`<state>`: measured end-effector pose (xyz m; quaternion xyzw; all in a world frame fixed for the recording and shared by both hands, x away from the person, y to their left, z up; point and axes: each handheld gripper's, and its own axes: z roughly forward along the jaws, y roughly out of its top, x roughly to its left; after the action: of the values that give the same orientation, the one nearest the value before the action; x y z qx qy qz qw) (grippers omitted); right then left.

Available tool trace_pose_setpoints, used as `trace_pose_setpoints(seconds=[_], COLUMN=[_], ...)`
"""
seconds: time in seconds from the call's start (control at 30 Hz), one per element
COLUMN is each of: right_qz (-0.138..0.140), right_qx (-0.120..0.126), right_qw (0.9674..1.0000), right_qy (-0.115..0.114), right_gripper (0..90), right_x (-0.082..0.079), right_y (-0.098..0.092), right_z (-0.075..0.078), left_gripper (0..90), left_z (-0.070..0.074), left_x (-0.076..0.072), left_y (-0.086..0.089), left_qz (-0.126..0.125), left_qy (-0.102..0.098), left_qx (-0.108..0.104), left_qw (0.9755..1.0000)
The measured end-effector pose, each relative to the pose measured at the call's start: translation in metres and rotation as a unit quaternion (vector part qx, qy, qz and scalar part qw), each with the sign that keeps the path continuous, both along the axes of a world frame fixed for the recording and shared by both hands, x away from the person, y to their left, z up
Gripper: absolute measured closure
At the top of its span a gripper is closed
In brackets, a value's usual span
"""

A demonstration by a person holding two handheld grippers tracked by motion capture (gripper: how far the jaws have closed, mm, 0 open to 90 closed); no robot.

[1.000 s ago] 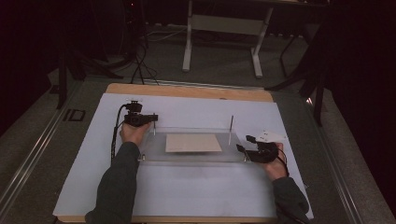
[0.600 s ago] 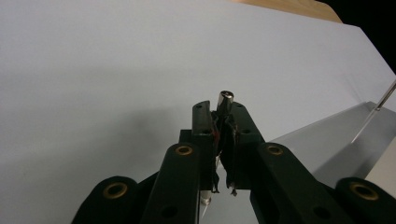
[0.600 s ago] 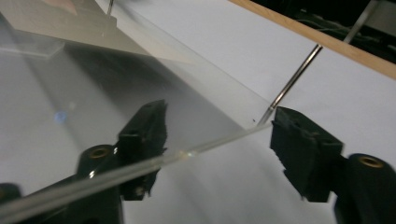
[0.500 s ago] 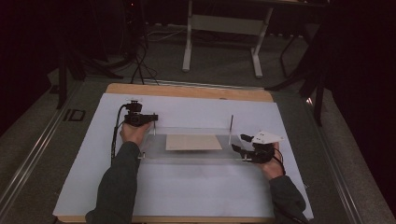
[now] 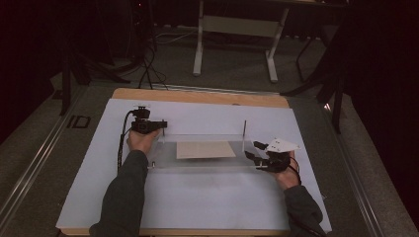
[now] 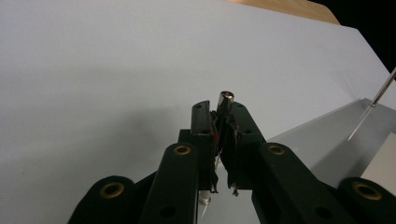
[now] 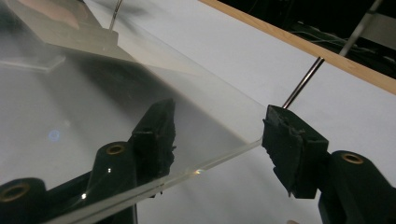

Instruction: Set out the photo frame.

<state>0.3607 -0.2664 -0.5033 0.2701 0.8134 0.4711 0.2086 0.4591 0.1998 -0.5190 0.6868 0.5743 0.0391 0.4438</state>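
We see a white sheet (image 5: 197, 197) covering most of the wooden table (image 5: 197, 96), whose far edge stays bare. On the sheet lies a clear plate (image 5: 202, 162), with a card (image 5: 205, 149) at its middle. A thin rod (image 5: 244, 129) stands upright at the plate's far right corner. The left gripper (image 5: 160, 125) sits at the plate's far left corner, clamped on a post (image 6: 226, 99) (seen along its jaws). The right gripper (image 5: 252, 150) sits at the plate's right end, one jaw on either side of the edge.

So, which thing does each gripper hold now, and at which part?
The left gripper is shut on a thin metal pin, just below its top. The right gripper holds nothing: its jaws, just closing, straddle the clear plate's edge.
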Motion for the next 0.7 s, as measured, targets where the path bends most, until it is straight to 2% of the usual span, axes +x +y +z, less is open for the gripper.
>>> trace_pose_setpoints(seconds=[0.13, 0.23, 0.4, 0.67, 0.7], right_qz=[0.001, 0.01, 0.027, 0.025, 0.024], right_qx=[0.001, 0.001, 0.005, 0.005, 0.006], right_qw=[1.0, 0.9999, 0.9995, 0.9996, 0.9996], right_qy=[-0.001, -0.011, -0.014, -0.013, -0.013], right_gripper=[39.7, 37.5, 41.7, 43.4, 43.4], right_x=[-0.0002, -0.0015, -0.0023, -0.003, -0.0029], right_y=[-0.0002, 0.0025, 0.0063, 0.0071, 0.0071], right_z=[0.0015, 0.004, 0.0063, 0.0077, 0.0078], left_gripper=[83.2, 83.3, 83.3, 80.6, 79.0], left_z=[-0.0004, -0.0008, -0.0015, -0.0023, -0.0027], left_x=[0.0006, 0.001, 0.002, 0.0028, 0.0024], left_y=[0.0005, 0.0004, 0.0004, -0.0001, -0.0002], left_qz=[-0.001, 0.0, 0.002, 0.006, 0.009], left_qy=[0.0, 0.0, 0.0, 0.001, -0.004], left_qx=[-0.001, -0.001, -0.002, -0.005, -0.001], left_qw=[1.0, 1.0, 1.0, 1.0, 1.0])
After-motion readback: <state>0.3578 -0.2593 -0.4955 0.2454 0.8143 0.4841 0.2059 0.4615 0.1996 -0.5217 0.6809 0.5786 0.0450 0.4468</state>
